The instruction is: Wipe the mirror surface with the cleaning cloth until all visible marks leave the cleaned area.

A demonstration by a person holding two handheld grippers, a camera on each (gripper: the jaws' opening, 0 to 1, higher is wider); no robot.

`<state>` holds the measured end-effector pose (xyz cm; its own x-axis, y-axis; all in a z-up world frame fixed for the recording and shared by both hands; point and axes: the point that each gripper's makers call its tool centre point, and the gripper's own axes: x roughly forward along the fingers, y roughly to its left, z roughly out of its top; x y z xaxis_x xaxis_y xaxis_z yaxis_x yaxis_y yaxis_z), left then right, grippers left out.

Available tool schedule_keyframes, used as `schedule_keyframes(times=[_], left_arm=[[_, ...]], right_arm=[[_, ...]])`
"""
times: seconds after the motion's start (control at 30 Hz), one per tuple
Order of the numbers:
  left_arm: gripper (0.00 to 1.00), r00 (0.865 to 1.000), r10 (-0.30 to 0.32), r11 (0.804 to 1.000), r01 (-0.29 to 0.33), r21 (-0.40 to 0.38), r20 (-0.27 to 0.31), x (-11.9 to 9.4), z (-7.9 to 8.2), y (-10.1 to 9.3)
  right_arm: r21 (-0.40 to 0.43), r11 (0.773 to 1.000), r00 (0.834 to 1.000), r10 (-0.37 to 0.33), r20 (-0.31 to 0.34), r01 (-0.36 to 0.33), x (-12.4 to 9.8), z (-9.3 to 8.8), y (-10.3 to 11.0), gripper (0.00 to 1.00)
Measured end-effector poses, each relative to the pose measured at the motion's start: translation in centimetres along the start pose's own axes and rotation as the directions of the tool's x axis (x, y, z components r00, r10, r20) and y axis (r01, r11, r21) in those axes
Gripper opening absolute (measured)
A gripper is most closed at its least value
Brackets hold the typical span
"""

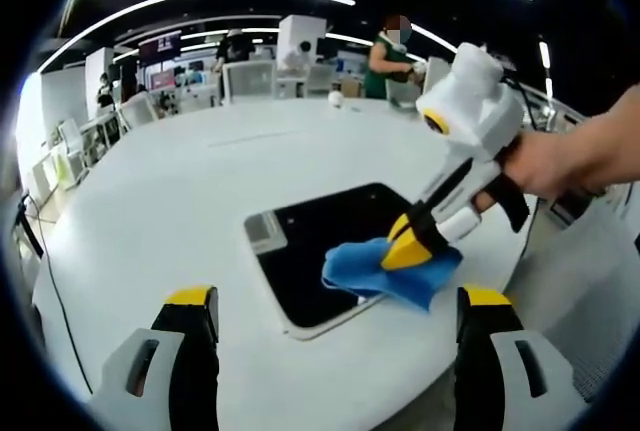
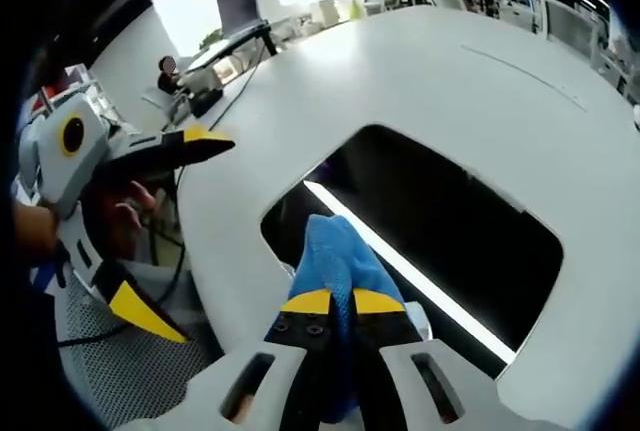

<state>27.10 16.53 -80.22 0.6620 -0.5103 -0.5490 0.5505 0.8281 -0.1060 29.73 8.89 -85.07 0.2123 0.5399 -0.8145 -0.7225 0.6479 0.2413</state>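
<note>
- The right gripper (image 2: 332, 301), low in the middle of the right gripper view, has its jaws closed on the one blue cloth (image 2: 335, 251).
- The cloth rests on the one dark mirror (image 1: 330, 241), mid-frame on the white table (image 1: 190, 181).
- The left gripper (image 1: 335, 301) hangs with jaws wide apart, holding nothing.
- I see no marks; wiping looks underway, and I cannot tell how much is left.

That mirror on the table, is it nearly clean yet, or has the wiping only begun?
Picking up looks done: the right gripper is shut on the blue cloth. In hand: the cloth rests on the mirror at its near edge. The left gripper hangs open nearby. No marks are discernible, so what remains is unclear.
</note>
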Motion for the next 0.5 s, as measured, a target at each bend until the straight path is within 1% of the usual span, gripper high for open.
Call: schedule_keyframes(times=[0.5], left_arm=[[0.99, 1.0, 0.0, 1.0, 0.0, -0.003, -0.001, 0.0, 0.0, 0.0]], right_arm=[[-0.025, 1.0, 1.0, -0.013, -0.009, 0.013, 0.2, 1.2, -1.9, 0.0]])
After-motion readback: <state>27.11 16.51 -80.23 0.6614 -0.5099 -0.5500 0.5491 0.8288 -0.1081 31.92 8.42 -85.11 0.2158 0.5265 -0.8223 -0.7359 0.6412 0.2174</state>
